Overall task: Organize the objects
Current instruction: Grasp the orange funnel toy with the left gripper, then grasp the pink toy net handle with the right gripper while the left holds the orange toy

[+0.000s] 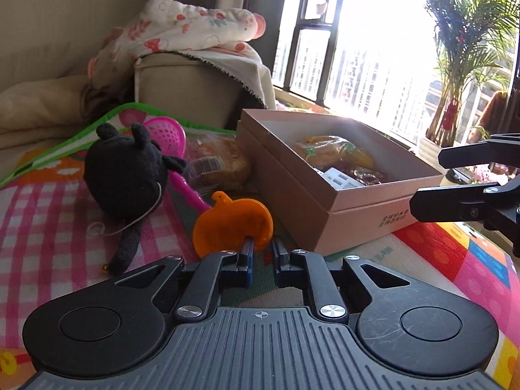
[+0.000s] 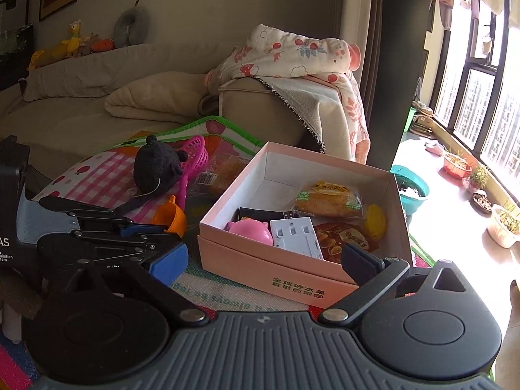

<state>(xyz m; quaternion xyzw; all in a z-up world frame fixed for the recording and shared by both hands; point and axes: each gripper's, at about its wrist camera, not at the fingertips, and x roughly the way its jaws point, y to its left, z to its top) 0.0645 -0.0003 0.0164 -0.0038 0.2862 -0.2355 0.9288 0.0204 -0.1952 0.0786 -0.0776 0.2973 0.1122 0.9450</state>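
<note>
Risk centres on the left tongs (image 1: 261, 253), low centre of the left wrist view, which stand narrowly parted with the near edge of the orange cup (image 1: 232, 226) at or just inside their tips; whether the pads actually bear on it cannot be told. A grip on so thin a rim could let the cup swing or slip out on lifting.

The pink box (image 2: 292, 273), centre of the right wrist view, lies just right of the cup on the play mat (image 1: 48, 221) and already holds a bread packet (image 2: 328, 200), a pink pig toy (image 2: 252, 230) and a white plate (image 2: 297, 235). Dropping the cup from height could glance off these.

The black plush (image 1: 125, 175) and pink scoop (image 1: 167, 135) sit close behind the cup and may be dragged.

The right tongs (image 2: 265, 265) gape wide, holding nothing, near the box's front wall; a careless move could shove the box.
</note>
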